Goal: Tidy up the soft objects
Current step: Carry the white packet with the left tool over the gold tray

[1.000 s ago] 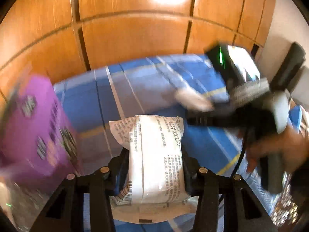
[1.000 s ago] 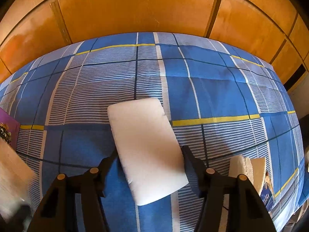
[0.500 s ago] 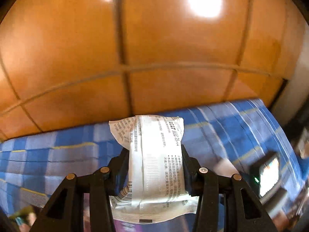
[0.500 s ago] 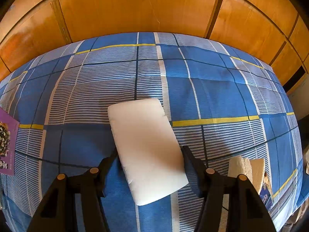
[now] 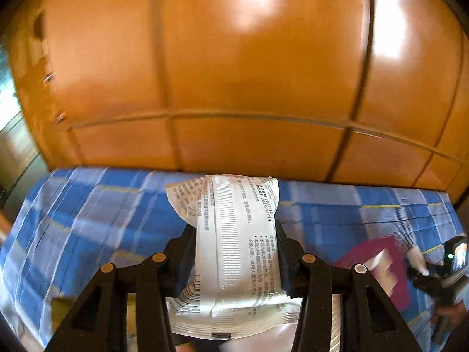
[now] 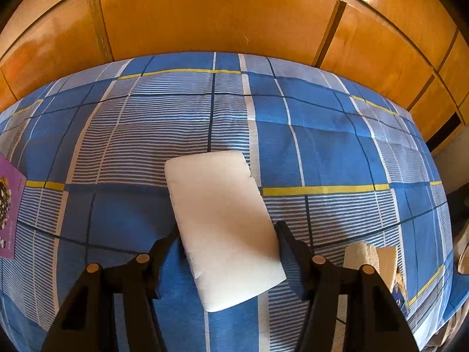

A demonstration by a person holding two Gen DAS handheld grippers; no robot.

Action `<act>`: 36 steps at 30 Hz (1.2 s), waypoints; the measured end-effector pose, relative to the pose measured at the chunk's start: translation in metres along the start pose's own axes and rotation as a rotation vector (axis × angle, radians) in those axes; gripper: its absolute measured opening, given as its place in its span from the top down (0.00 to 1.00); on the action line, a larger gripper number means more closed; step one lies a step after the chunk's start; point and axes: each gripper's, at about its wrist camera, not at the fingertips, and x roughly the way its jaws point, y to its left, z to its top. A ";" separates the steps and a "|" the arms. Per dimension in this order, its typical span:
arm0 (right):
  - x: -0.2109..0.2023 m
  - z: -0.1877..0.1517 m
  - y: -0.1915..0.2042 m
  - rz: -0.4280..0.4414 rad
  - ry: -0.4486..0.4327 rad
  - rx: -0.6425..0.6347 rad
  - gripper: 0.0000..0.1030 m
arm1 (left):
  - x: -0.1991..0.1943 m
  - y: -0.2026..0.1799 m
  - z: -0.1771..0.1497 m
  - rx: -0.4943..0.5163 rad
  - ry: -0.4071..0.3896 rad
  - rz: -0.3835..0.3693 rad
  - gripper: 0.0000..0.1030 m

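Observation:
My left gripper [image 5: 234, 228] is shut on a soft white packet [image 5: 231, 205] printed with black text. The packet stands upright between the fingers, above the blue plaid bed [image 5: 88, 220]. In the right wrist view, my right gripper [image 6: 228, 231] points down at the bed [image 6: 322, 135]. Its fingertips are against both long sides of a plain white soft block [image 6: 217, 193], which sticks out forward at a slant. The right gripper [image 5: 439, 275] also shows blurred at the far right of the left wrist view, with the white block at its tip.
A purple printed booklet [image 6: 8, 214] lies at the bed's left edge and also shows as the purple booklet [image 5: 378, 267] in the left wrist view. A pale tissue pack [image 6: 372, 261] lies by the right fingers. Orange wooden wardrobe panels [image 6: 222, 14] stand behind the bed.
My left gripper has swung up and away with the packet. Its view went from the purple booklet and bed to the wardrobe, and the right gripper now sits low at the far right. The right gripper has not moved.

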 end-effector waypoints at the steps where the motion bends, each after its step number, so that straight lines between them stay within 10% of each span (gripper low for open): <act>1: -0.001 0.000 0.002 -0.007 -0.006 -0.010 0.42 | -0.004 0.012 -0.008 -0.021 0.004 0.006 0.53; 17: -0.006 -0.007 0.013 -0.064 -0.051 -0.083 0.43 | -0.046 0.203 -0.197 -0.401 0.157 0.197 0.53; 27: -0.007 -0.009 0.012 -0.066 -0.048 -0.079 0.43 | -0.022 0.199 -0.244 -0.443 0.249 0.191 0.49; 36: -0.007 -0.009 0.013 -0.066 -0.049 -0.080 0.43 | -0.049 0.177 -0.237 -0.335 0.143 0.270 0.29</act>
